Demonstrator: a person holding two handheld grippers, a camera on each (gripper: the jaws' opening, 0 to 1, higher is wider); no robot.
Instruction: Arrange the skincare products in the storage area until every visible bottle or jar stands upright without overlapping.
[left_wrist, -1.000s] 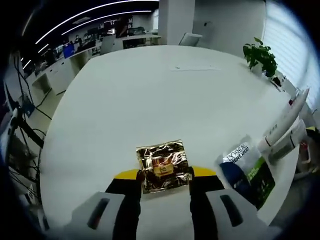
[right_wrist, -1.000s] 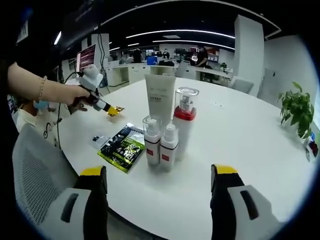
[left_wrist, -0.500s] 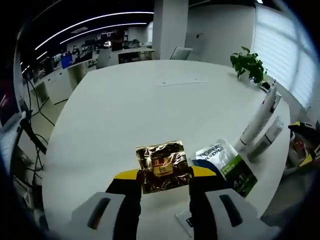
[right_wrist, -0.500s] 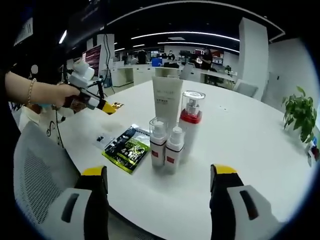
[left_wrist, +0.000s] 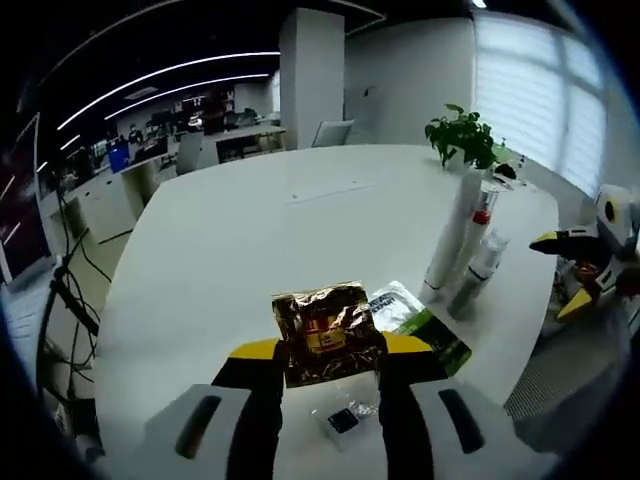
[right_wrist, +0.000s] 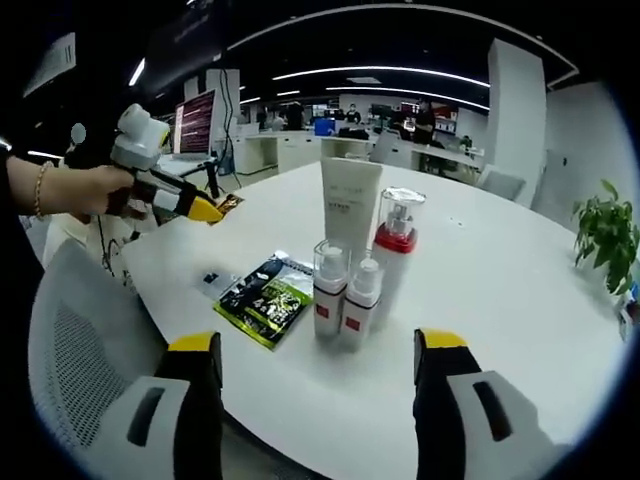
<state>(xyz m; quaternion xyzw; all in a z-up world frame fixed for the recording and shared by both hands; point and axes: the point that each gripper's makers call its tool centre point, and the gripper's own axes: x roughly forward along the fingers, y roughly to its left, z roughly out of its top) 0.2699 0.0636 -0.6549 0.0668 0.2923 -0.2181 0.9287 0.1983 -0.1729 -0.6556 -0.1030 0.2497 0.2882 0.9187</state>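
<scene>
Left hand-held gripper: jaws clenched on a gold foil sachet, low centre of left gripper view, held above the white table. In the right gripper view the same gripper sits at upper left, sachet at its tip.

Right hand-held gripper: jaws spread wide, released, nothing between them; bottom of right gripper view.

Centre of right gripper view: white tube upright at back, red-collared pump bottle beside it, two small bottles in front, touching. Green-black sachet lies flat just left of them; a small sample packet farther left. Potted plant at upper right of left gripper view.
</scene>
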